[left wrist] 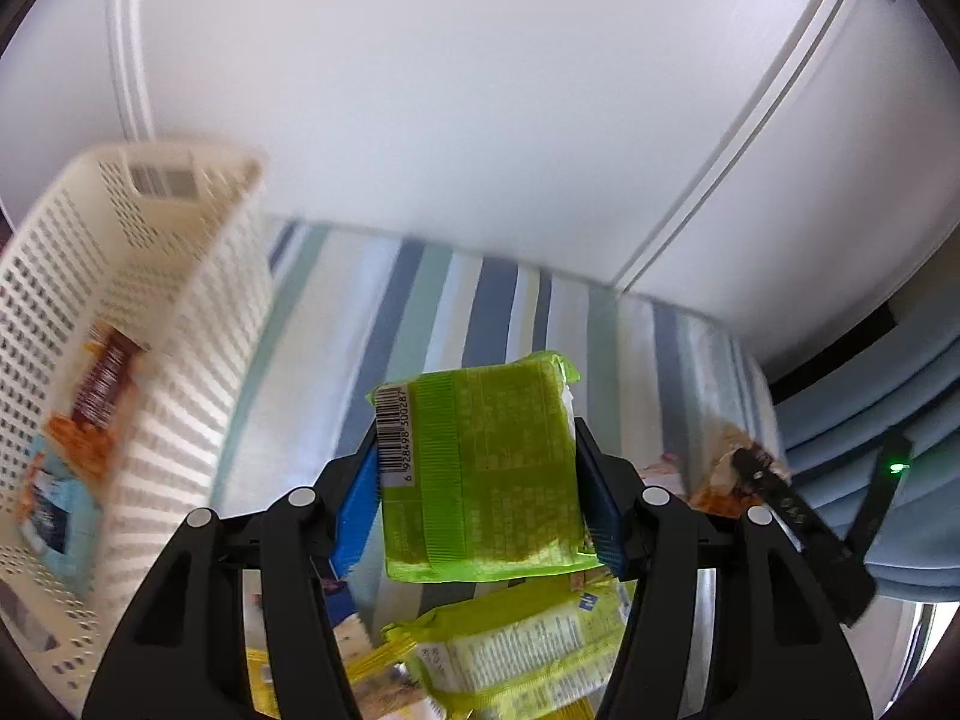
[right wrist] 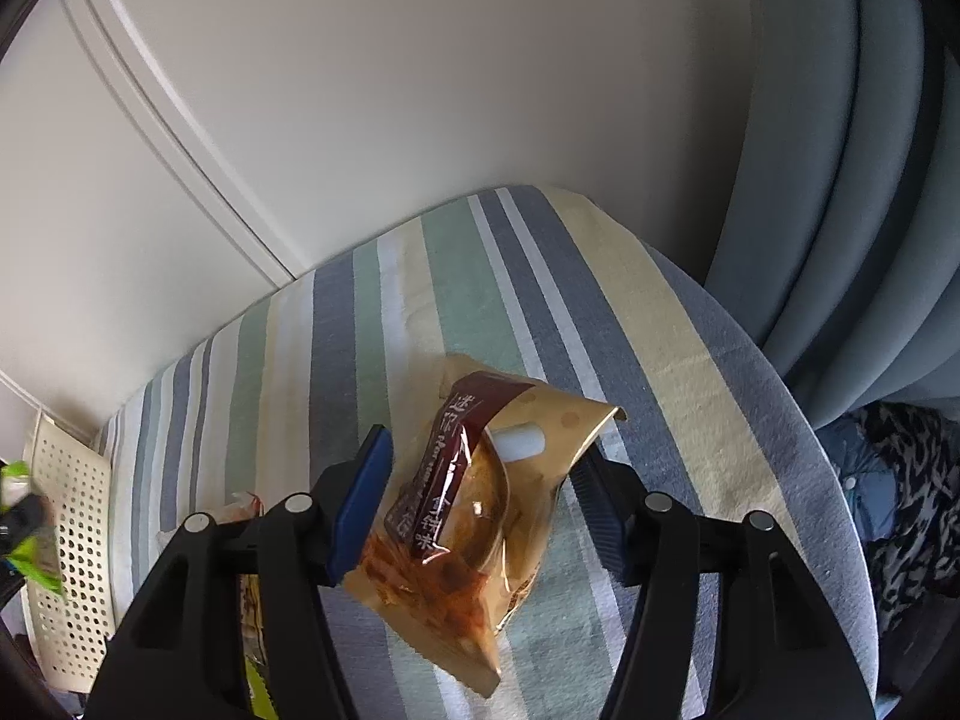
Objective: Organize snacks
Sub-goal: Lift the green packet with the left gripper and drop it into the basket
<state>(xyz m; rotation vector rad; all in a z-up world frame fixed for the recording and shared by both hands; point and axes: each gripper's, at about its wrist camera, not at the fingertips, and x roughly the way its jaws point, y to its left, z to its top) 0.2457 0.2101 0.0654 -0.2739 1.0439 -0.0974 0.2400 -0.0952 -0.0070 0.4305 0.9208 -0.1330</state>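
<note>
White wall behind my striped desk (right wrist: 384, 324), cream perforated basket (left wrist: 120, 276) left of it holding snack packets, my left tool (left wrist: 480, 480) pinching a green snack pack (left wrist: 480, 474) beside the basket, my right tool (right wrist: 480, 498) pinching a tan pastry bag (right wrist: 474, 516) above the desk

A striped cloth (right wrist: 510, 276) in blue, green, cream and white covers the worktop. Behind it stands a plain white wall (left wrist: 480, 90) with narrow raised mouldings. Grey-blue curtains (right wrist: 852, 180) hang at the right, with dark patterned fabric (right wrist: 912, 480) bunched below them.
</note>
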